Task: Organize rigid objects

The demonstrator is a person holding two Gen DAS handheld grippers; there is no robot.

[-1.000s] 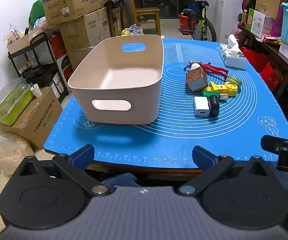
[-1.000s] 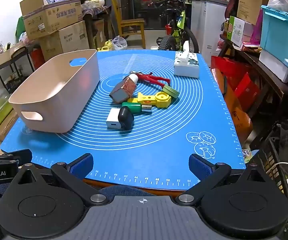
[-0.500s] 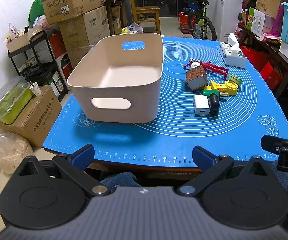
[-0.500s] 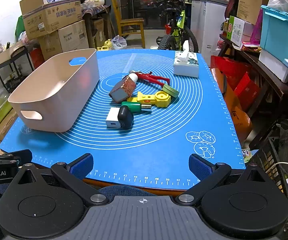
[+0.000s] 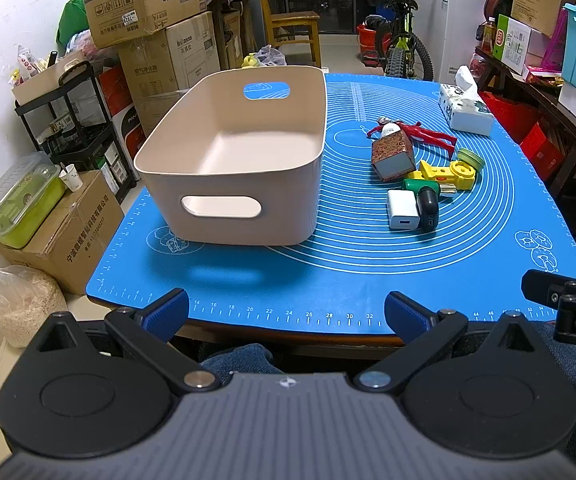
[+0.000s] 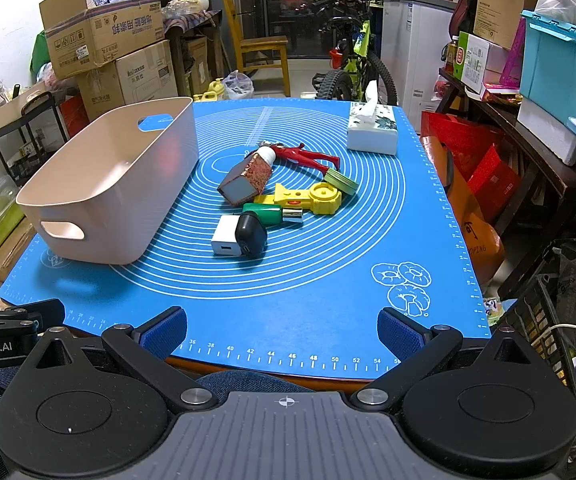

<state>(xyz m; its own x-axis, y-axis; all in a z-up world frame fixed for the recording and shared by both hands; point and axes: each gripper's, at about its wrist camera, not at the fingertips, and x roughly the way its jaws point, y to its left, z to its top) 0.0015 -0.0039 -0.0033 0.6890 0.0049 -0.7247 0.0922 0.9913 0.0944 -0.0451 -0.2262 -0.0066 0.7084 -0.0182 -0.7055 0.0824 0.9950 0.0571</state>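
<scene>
An empty beige bin (image 5: 232,160) (image 6: 108,184) with cut-out handles stands on the left of the blue mat (image 5: 348,272) (image 6: 308,272). To its right lies a cluster: a white charger (image 5: 402,210) (image 6: 226,236), a black charger (image 5: 428,208) (image 6: 250,234), a green cylinder (image 6: 268,213), a yellow toy (image 5: 450,172) (image 6: 308,198), a brown patterned box (image 5: 392,156) (image 6: 246,180), a red figure (image 5: 420,130) (image 6: 304,156) and a green lid (image 6: 340,182). My left gripper (image 5: 286,316) and right gripper (image 6: 282,328) hover open at the mat's near edge, holding nothing.
A tissue box (image 5: 466,110) (image 6: 372,130) sits at the mat's far right. Cardboard boxes (image 5: 148,0), a black rack (image 5: 68,120) and a bicycle (image 6: 352,68) crowd the room behind. Red bags (image 6: 472,168) stand right of the table. The person's knees (image 5: 244,360) lie under the near edge.
The left gripper has edged slightly forward toward the bin. The right gripper has barely moved, and the objects lie as before.
</scene>
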